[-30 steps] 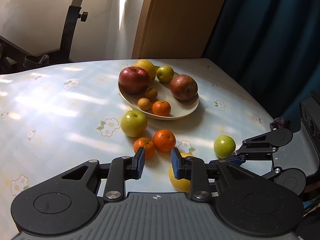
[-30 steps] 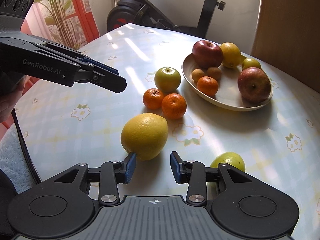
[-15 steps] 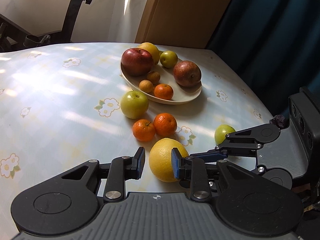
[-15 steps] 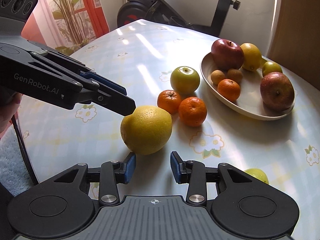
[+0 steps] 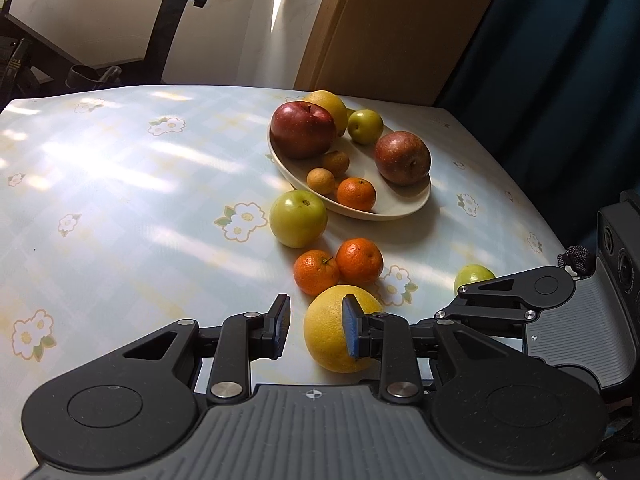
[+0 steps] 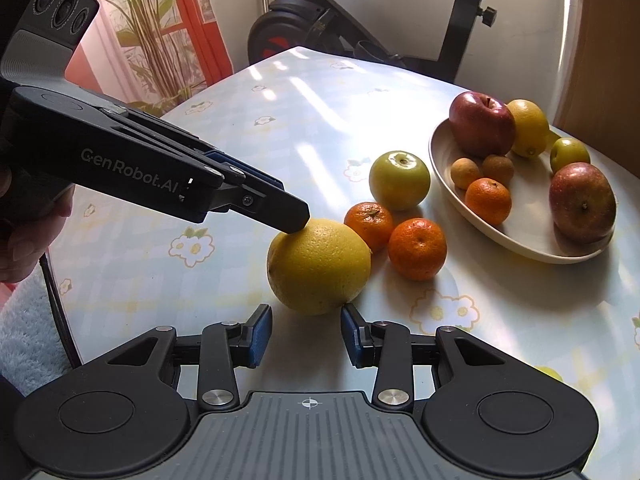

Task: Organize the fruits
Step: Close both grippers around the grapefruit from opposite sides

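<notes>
A big yellow citrus (image 6: 320, 266) lies on the flowered tablecloth, against one of two mandarins (image 6: 370, 220). My left gripper (image 6: 298, 220) comes in from the left, shut, its tip resting on top of the citrus. In the left wrist view the citrus (image 5: 326, 336) sits just past the right fingertip. My right gripper (image 6: 306, 320) is shut and empty, with the citrus right in front of its tips. A green apple (image 6: 400, 180) stands beyond the mandarins. The beige plate (image 6: 532, 240) at right holds red apples, a lemon, a mandarin and small fruits.
A small green fruit (image 5: 474, 276) lies near the table's right edge, beside the right gripper's black body (image 5: 520, 292). A hand (image 6: 24, 240) holds the left gripper's grip. An exercise bike (image 6: 460, 20) and a plant stand beyond the table; a dark curtain (image 5: 560, 60) hangs at right.
The left gripper's tip has come down onto the yellow citrus. The citrus now lies closer to the two mandarins, and the right gripper has followed behind it.
</notes>
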Tool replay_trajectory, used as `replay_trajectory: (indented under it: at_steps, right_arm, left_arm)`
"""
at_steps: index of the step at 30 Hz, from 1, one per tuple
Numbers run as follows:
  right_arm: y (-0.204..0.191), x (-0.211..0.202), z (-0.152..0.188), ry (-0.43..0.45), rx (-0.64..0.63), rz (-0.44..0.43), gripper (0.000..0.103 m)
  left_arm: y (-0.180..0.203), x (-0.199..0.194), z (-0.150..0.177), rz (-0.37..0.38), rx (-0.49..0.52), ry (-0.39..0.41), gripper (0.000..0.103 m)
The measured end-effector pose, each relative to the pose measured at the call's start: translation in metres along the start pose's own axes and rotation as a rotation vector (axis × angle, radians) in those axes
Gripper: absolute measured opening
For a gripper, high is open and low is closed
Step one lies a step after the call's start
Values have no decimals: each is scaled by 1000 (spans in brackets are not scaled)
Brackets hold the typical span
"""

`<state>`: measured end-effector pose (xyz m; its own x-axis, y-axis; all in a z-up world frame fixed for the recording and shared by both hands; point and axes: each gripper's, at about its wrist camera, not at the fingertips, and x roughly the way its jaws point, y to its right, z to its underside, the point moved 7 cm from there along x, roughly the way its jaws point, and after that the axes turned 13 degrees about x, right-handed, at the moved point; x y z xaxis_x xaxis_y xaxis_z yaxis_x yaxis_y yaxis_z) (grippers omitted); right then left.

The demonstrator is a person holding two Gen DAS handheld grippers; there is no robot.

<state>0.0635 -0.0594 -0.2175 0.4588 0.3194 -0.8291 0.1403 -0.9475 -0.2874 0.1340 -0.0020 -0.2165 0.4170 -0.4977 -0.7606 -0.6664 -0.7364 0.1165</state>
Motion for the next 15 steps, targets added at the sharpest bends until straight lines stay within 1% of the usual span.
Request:
replay_trajectory:
  at_steps: [5,7,11,15]
  right_arm:
    - [-9,-1,-4,-2,-23,-46,34]
    - [-12,-1,-5,-3,-74,-16,34]
    - [-6,-1,-11,9,-123,25,36]
    - [-10,1,-17,15,-211,36,46]
  left_arm:
    - [-13,1,-3,-48,-18,-3,30]
    - [-19,-2,-3,-54,-46,0,30]
    - [-21,-14,-1,-38,-69,21,30]
    - [-12,-17,10,11,-84,6,30]
